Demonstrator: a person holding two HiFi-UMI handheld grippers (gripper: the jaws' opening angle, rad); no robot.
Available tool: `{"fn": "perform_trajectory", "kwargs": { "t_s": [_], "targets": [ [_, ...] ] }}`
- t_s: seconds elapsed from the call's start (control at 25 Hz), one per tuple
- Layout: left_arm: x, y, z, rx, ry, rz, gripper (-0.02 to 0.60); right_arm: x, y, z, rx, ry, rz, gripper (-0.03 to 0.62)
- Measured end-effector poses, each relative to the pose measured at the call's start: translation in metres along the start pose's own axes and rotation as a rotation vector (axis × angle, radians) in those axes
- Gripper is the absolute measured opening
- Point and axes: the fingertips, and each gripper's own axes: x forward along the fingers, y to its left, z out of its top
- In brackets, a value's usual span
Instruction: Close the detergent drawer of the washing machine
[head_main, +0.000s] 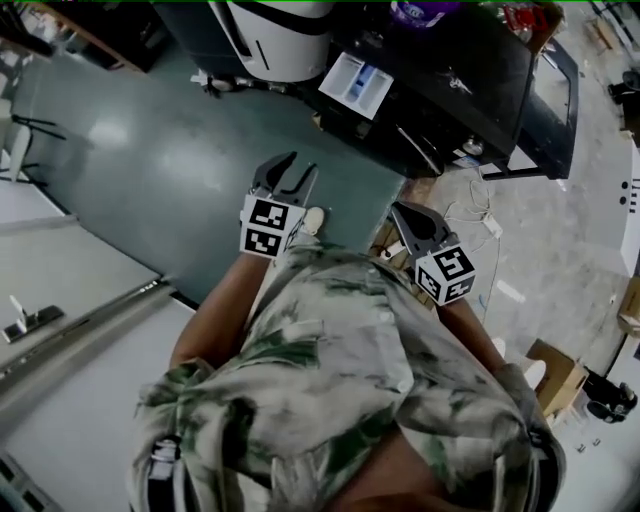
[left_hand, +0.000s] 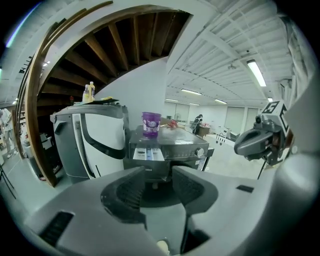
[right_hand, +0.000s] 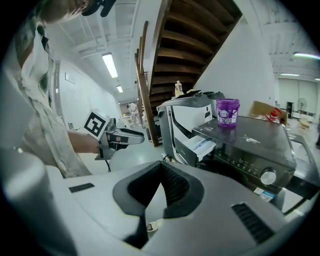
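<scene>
Plainly the detergent drawer stands pulled out of the front of the dark washing machine, its white compartments open to the camera. In the head view it sits near 12 o'clock, up against the top edge. In the left gripper view it lies dead ahead, just above the gap between the jaws.

The left gripper is apart from the drawer and aims at it. Its jaws stand clearly open, and nothing is between them but the sight of the machine beyond. From this gripper the drawer is at about 1 o'clock in the head view.

The right gripper hangs at 4 o'clock from the left one, nearer the person's patterned shirt. Its jaw tips meet at the far end and it holds nothing. From it the drawer lies at about 1 o'clock in its own view.

A purple tub stands upright on top of the machine. A white and black appliance stands beside the machine at its 9 o'clock in the left gripper view. A wooden staircase rises behind it. Green floor spreads in front of the machine.
</scene>
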Motion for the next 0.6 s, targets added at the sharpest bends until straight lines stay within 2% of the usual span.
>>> {"fn": "perform_trajectory", "kwargs": {
  "t_s": [0.6],
  "targets": [
    [0.094,0.033,0.007,0.072,0.027,-0.096,0.176,-0.025,-0.028,-0.006,0.177,-0.011,-0.319,0.021]
  ]
}}
